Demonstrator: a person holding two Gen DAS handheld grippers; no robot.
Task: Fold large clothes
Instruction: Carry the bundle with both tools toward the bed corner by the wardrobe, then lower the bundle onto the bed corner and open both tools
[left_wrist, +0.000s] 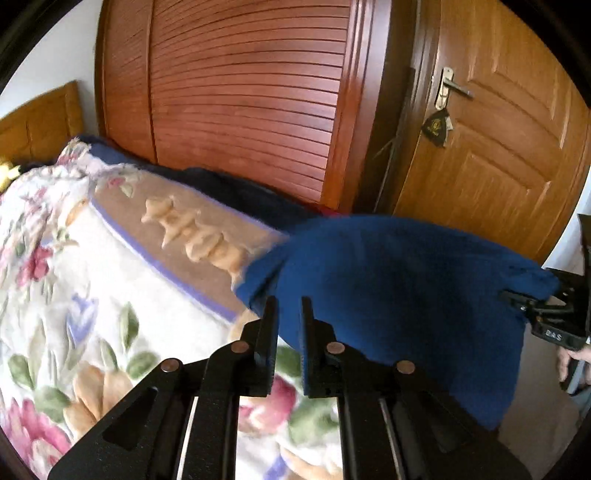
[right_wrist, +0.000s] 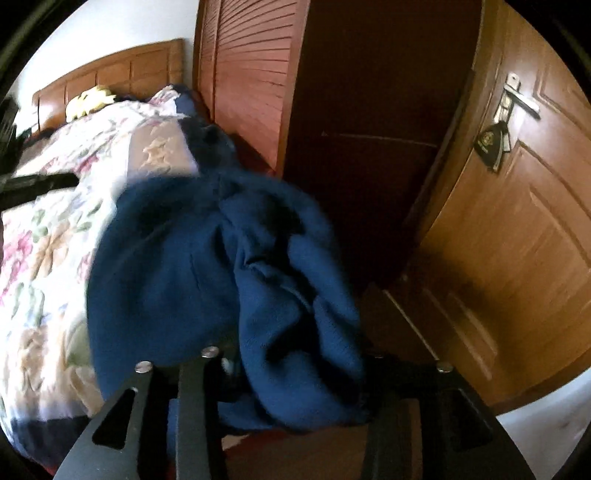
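At the foot edge of the bed: both grippers work over the flowered quilt (left_wrist: 92, 266), with the blue garment (left_wrist: 399, 280) strung between them.
Left jaws: the left gripper (left_wrist: 289, 306) has its jaws nearly together, a narrow slot between the tips; the garment's edge lies right at those tips, and whether cloth is pinched there cannot be told for sure, though the fabric hangs as if carried from that point.
Right jaws: the right gripper (right_wrist: 295, 369) has its jaws partway apart, and bunched folds of the garment fill the gap and hide the tips; whether the pads press on the cloth cannot be told. In the left view, it meets the garment's far corner at the right.
Garment, place: lifted off the quilt near the bed's foot edge, sagging between the two grippers, its lower hem trailing past the edge towards the floor.
Garment, handling: judged soft, thick and fleecy, limp with no stiffness, moderately heavy for cloth; it will droop and bunch rather than slip, and nothing in it is fragile.
Where to hold: two corners or shoulder seams along one edge, kept apart, so the panel hangs flat.
Count, garments: one in hand; a second dark bundle (right_wrist: 210, 144) lies by the bed's far side edge.
Count, grippers: two.
Count, quilts: one.
Count, doors: one panelled door (left_wrist: 506, 140), beside one slatted wardrobe (left_wrist: 251, 92).
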